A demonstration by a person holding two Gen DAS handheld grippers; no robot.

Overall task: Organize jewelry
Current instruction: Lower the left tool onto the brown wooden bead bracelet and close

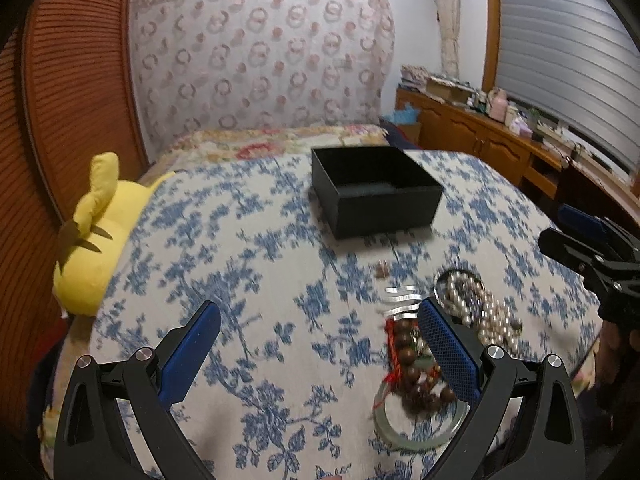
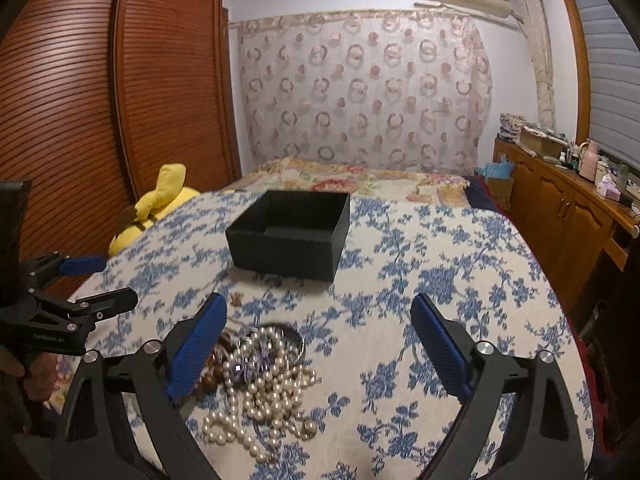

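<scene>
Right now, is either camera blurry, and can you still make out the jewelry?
Left wrist view: motion-smeared, the wooden bead bracelet and pearl necklace streak, though the black box reads fine. Right wrist view: steadier, individual pearls resolve. Both: dim indoor light, fisheye bending the edges.

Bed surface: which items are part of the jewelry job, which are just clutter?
Job items:
black box, open, nothing visible inside
pearl necklace pile
wooden bead bracelet
pale green bangle
silver bangle
small brown piece, too blurred to name

Lying about:
yellow plush toy
dresser clutter
floral bedspread
</scene>
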